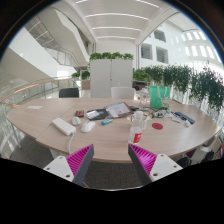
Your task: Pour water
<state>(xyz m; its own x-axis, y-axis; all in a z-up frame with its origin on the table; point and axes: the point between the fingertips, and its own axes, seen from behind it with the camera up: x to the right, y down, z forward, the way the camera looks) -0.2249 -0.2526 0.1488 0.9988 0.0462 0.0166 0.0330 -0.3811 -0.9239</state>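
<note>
My gripper (111, 160) hangs open above the floor, short of the near edge of a large oval wooden table (40, 118). Nothing is between the magenta pads (79, 157). Just beyond the right finger, near the table's front edge, stands a small red-and-white cup or can (137, 134). Farther back on the right of the table is a tall teal-green container (156, 97). I cannot make out any water in either of them.
On the table lie a white flat object (63, 126), a white mouse-like item (87, 126), an open notebook or laptop (118, 109) and small clutter (176, 117). A black chair (68, 92), a white cabinet (110, 74) and plants (192, 85) stand behind.
</note>
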